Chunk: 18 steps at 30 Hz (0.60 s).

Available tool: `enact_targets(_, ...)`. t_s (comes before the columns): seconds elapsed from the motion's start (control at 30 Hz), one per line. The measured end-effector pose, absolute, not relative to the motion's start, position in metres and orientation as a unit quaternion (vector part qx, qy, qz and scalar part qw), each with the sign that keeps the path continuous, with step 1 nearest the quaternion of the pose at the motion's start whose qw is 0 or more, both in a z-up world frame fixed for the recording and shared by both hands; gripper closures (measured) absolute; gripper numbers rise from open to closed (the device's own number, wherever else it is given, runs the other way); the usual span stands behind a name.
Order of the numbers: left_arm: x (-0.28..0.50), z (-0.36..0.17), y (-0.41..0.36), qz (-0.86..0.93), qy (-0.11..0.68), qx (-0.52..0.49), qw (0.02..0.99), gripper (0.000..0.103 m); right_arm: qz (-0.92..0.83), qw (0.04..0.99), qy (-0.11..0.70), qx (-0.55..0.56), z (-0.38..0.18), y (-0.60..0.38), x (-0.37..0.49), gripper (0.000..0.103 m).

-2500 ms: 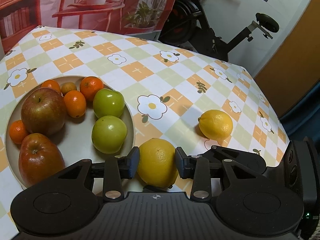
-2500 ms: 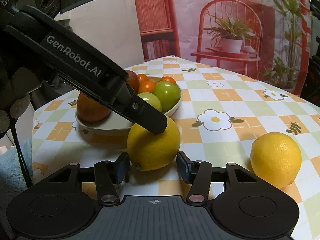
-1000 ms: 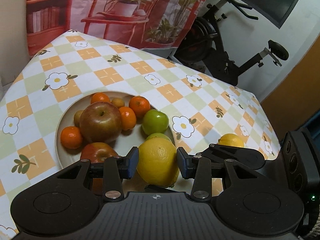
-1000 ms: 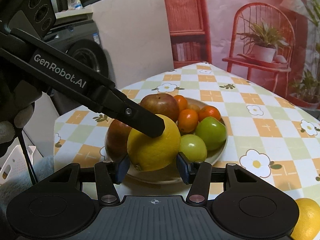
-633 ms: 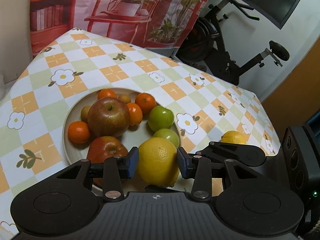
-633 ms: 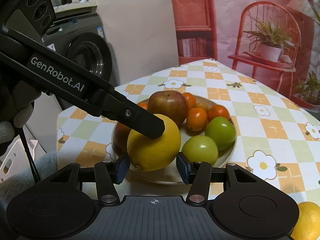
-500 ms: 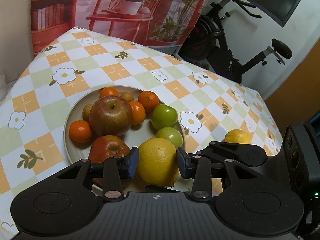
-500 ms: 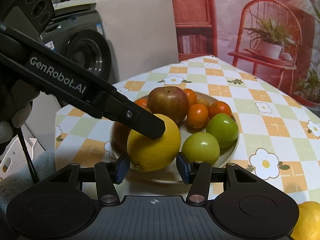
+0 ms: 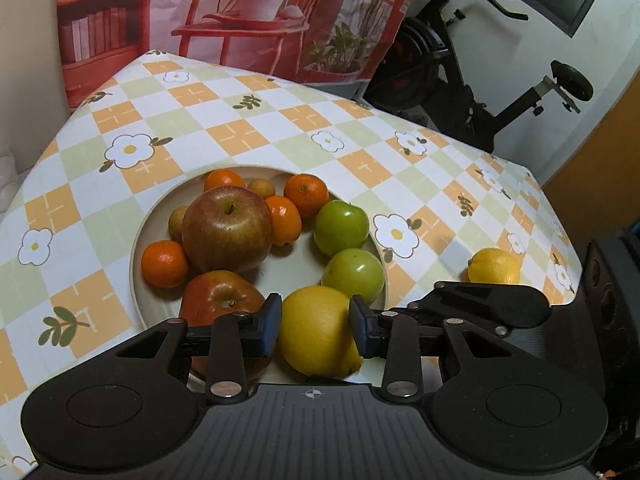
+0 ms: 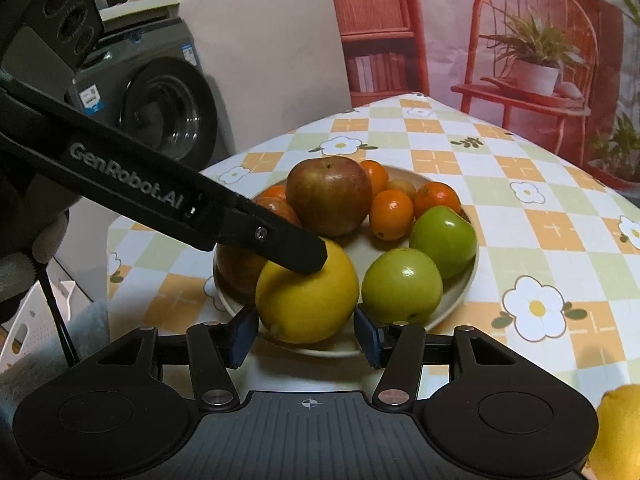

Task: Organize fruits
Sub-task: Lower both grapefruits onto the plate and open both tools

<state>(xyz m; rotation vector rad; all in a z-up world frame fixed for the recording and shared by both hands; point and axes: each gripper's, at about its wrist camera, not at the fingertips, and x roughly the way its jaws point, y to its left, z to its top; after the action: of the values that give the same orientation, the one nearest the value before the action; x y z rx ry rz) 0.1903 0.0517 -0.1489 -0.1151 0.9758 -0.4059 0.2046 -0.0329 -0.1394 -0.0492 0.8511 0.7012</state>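
My left gripper (image 9: 315,326) is shut on a large yellow lemon (image 9: 318,330) and holds it over the near rim of the beige plate (image 9: 160,204). In the right wrist view the lemon (image 10: 307,293) sits between the fingers of my right gripper (image 10: 306,336), whose pads stand just off its sides; the left gripper's finger (image 10: 288,245) presses on top of it. The plate (image 10: 460,304) holds two red apples (image 9: 226,234), two green apples (image 9: 341,227) and several small oranges (image 9: 165,263). A second lemon (image 9: 494,266) lies on the table to the right.
The table has a checked flower cloth (image 9: 240,136) and ends close on the left. An exercise bike (image 9: 460,64) stands behind it. A washing machine (image 10: 160,104) stands to the left of the table. The second lemon (image 10: 618,432) shows at the right wrist view's lower right corner.
Both grippers have moved with the large lemon from the bare cloth to the plate's near edge. The left gripper stays shut on it.
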Motion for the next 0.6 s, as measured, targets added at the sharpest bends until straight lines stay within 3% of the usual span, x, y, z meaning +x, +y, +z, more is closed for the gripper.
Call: enact_targets(0.6,0.189,-0.153,0.048,-0.192,0.467,-0.065,0.861,0.064,0.302,0.877,0.374,-0.006,-0.127,-0.072,0.180,0.055)
